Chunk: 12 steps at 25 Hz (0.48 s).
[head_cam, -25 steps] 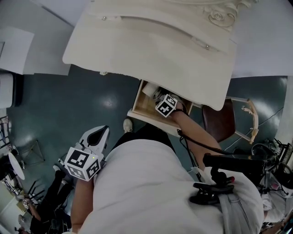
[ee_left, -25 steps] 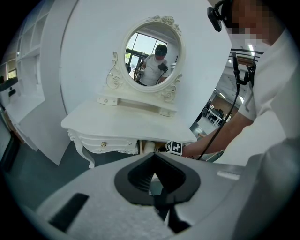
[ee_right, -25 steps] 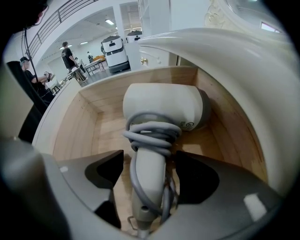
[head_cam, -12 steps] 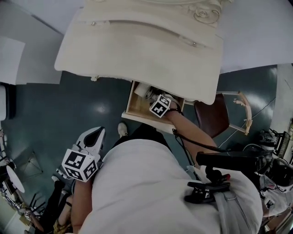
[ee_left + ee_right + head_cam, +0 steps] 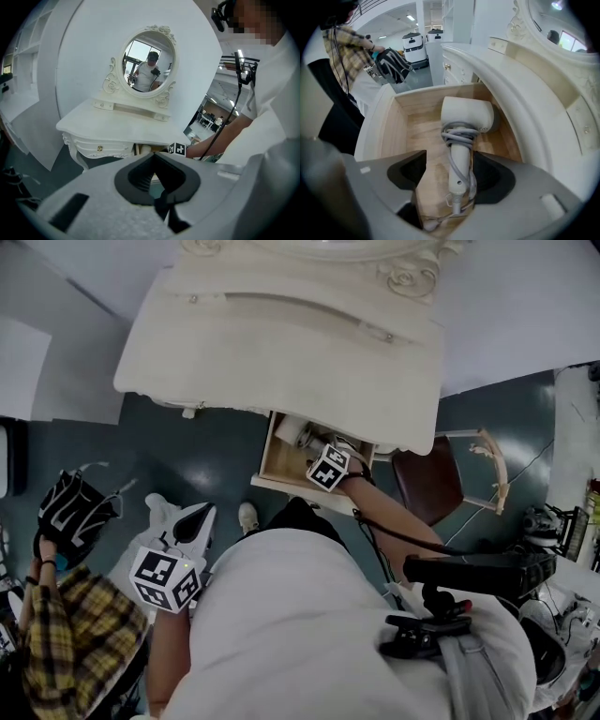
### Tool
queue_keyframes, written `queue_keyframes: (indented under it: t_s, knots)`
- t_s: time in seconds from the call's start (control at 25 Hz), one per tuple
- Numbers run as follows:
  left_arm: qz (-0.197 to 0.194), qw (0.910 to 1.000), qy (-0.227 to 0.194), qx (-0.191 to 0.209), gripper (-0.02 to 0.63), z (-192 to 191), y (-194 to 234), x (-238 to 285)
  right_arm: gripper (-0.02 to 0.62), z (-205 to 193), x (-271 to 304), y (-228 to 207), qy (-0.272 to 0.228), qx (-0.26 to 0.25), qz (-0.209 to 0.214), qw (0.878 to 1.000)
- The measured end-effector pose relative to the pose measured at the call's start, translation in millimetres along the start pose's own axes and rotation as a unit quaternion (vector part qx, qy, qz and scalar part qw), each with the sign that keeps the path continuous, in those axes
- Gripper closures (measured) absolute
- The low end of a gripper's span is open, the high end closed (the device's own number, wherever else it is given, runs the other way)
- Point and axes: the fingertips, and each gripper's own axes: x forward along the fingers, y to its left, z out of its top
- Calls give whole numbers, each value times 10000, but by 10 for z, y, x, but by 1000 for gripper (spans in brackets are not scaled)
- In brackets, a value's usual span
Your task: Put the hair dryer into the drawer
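The white hair dryer (image 5: 466, 117) lies on the wooden floor of the open drawer (image 5: 393, 126), its cord wound round the handle. My right gripper (image 5: 450, 169) hangs over it, pointing steeply down. Its jaws have just been closing a little but stand wide apart. The handle lies between them and the pads do not press on it. In the head view the right gripper (image 5: 324, 456) reaches into the drawer (image 5: 272, 465) under the table top, where the hair dryer (image 5: 298, 434) shows. My left gripper (image 5: 199, 517) is held low by my side, shut and empty, and faces the table in the left gripper view (image 5: 153, 161).
The white dressing table (image 5: 281, 324) with its oval mirror (image 5: 147, 61) overhangs the drawer. A brown chair (image 5: 433, 486) stands to the right of the drawer. A person in a plaid shirt (image 5: 66, 634) holds a black bag (image 5: 73, 507) at the lower left.
A person in a plaid shirt with a black bag has come into view at the lower left. My right gripper stays at the drawer, and the left one has hardly moved.
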Motion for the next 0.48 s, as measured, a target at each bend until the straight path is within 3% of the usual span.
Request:
queue_keyframes:
  t_s: [0.28, 0.48]
  knots:
    - [-113, 9999, -98, 35, 604, -40, 85, -145, 327, 50, -158, 99, 0, 18, -132, 9999]
    - [-203, 9997, -137, 72, 604, -84, 123, -247, 423, 86, -303, 148, -15, 30, -357, 9994]
